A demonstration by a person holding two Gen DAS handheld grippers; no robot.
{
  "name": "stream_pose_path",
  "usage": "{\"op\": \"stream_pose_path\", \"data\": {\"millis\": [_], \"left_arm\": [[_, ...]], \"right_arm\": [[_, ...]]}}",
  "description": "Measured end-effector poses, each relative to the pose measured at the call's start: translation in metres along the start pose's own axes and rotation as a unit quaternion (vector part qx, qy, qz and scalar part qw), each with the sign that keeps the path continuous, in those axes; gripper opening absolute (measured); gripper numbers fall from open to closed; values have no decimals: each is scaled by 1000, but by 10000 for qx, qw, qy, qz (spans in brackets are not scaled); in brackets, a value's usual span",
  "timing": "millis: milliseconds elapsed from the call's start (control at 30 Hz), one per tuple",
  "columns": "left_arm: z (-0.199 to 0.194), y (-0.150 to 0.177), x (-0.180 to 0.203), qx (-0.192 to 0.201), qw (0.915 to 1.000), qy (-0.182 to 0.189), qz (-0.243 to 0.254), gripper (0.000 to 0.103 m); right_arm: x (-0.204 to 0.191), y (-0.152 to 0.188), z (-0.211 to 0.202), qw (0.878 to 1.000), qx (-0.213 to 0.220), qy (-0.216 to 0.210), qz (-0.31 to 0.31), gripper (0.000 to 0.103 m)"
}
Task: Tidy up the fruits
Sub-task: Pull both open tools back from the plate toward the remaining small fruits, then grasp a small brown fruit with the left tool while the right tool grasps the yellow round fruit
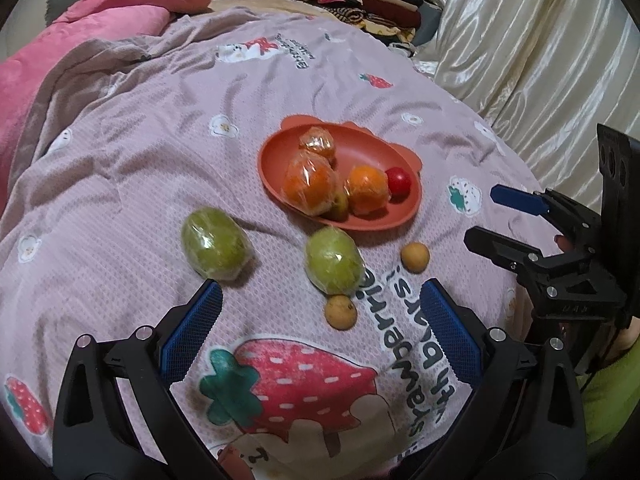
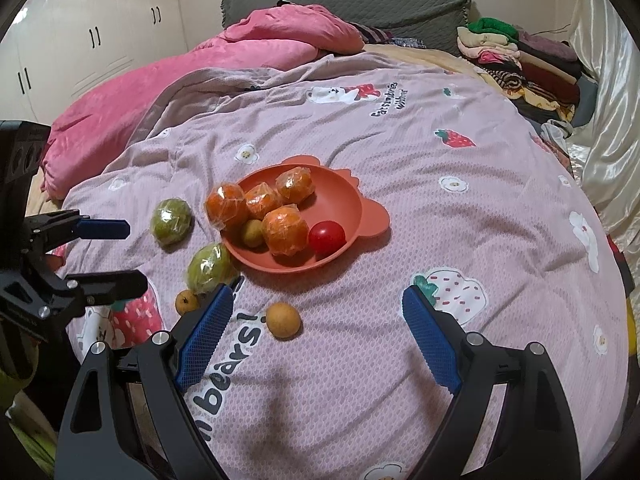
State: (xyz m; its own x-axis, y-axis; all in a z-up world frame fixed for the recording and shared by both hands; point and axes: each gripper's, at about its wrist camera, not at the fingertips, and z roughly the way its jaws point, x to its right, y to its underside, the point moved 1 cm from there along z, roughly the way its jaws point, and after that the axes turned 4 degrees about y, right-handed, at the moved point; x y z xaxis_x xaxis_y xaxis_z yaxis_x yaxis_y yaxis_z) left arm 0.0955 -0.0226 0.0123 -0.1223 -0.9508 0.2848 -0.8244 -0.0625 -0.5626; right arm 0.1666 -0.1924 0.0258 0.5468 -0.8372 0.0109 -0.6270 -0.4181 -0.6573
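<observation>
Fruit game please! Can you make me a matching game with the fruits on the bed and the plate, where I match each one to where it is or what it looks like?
Things:
1. red fruit
2. wrapped oranges
3. wrapped green fruits
4. small yellow-brown fruits

Matches:
A. bare, on the blanket, near the grippers
B. in plastic, on the blanket, left of the plate
C. four in plastic, on the plate
D. alone at the plate's right end

Pairs: 1-D, 2-C, 3-B, 4-A

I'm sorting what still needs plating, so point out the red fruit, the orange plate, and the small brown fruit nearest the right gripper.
red fruit (image 2: 327, 237), right wrist view, centre of its skin.
orange plate (image 2: 340, 200), right wrist view, bare inner floor.
small brown fruit (image 2: 283, 319), right wrist view, middle of its top.
</observation>
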Motion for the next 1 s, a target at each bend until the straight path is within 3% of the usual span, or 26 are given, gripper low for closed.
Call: {"op": "stream_pose_path", "data": {"millis": [300, 600, 1000], "left_arm": [[10, 11, 8, -174, 9998, 50, 78, 92], [23, 18, 11, -366, 9992, 131, 97, 75], [41, 23, 8, -564, 9982, 195, 32, 45]], "right_arm": [[2, 8, -1, 10000, -41, 18, 14, 86], [6, 16, -1, 10000, -75, 28, 55, 86], [7, 23, 4, 9998, -177, -28, 55, 86]]}}
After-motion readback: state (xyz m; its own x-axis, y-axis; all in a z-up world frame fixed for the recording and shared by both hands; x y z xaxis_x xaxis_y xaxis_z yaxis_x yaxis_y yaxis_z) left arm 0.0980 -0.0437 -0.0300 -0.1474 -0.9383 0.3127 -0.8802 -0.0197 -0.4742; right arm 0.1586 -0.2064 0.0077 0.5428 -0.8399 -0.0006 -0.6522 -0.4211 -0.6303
